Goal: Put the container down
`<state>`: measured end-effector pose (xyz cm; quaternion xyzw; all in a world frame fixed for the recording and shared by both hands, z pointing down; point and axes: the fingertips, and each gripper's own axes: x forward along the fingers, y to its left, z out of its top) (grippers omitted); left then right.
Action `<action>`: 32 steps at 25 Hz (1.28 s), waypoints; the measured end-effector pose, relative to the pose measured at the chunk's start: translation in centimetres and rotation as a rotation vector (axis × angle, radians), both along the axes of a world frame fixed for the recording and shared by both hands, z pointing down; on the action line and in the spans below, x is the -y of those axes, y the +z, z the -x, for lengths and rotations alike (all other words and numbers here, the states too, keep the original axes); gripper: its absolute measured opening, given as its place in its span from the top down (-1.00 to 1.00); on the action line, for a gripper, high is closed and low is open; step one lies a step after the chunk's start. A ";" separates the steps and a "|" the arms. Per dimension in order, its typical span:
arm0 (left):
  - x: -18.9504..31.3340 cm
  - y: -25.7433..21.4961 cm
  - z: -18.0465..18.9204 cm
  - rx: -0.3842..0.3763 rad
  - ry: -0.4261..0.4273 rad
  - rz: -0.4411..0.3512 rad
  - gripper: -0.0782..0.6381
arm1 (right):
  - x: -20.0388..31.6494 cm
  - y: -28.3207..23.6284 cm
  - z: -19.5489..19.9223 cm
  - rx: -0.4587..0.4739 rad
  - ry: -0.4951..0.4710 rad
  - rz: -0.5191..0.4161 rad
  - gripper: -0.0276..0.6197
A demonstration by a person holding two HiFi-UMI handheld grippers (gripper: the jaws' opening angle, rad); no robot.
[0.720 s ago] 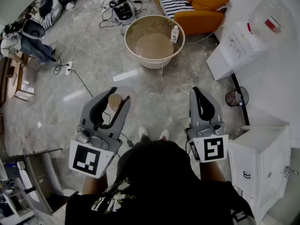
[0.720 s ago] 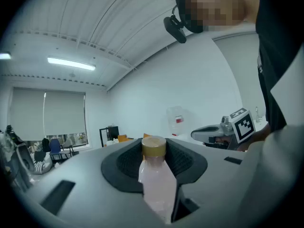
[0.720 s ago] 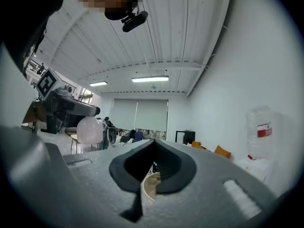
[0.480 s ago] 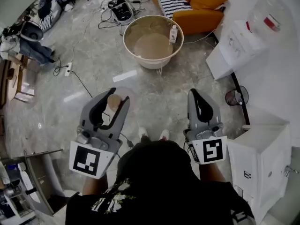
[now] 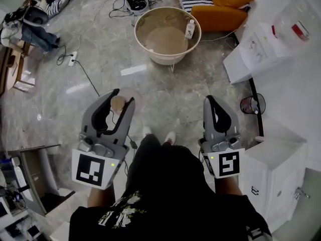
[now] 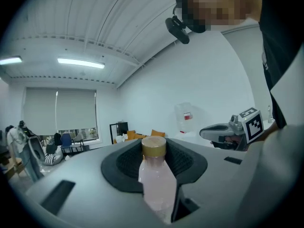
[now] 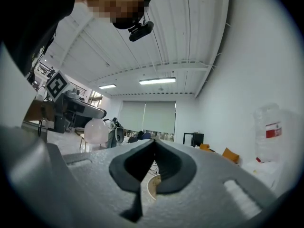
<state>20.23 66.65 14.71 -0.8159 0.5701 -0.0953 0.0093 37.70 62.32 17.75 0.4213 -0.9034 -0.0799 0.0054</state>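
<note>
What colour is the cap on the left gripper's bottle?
Gold. The cap tops the bottle; clearest in the left gripper view.

bottle (image 6: 155, 180) base hidden in left gripper (image 5: 123, 98), orange sofa (image 5: 220, 18) cut by top edge

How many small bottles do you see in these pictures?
2. A pink bottle is gripped in the left tool; a second bottle stands inside the basin on the floor ahead. More may be hidden among the clutter.
</note>
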 end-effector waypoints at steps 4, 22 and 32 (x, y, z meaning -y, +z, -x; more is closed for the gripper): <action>-1.0 1.1 -0.1 -0.012 -0.047 0.006 0.37 | -0.6 0.7 -0.2 -0.002 -0.036 -0.005 0.93; 1.8 0.7 1.8 0.010 -0.029 -0.014 0.37 | 1.5 -0.3 0.9 0.022 -0.017 -0.052 0.93; 5.5 0.8 6.4 0.012 0.024 0.000 0.36 | 4.9 0.5 5.5 -0.011 0.024 -0.021 0.93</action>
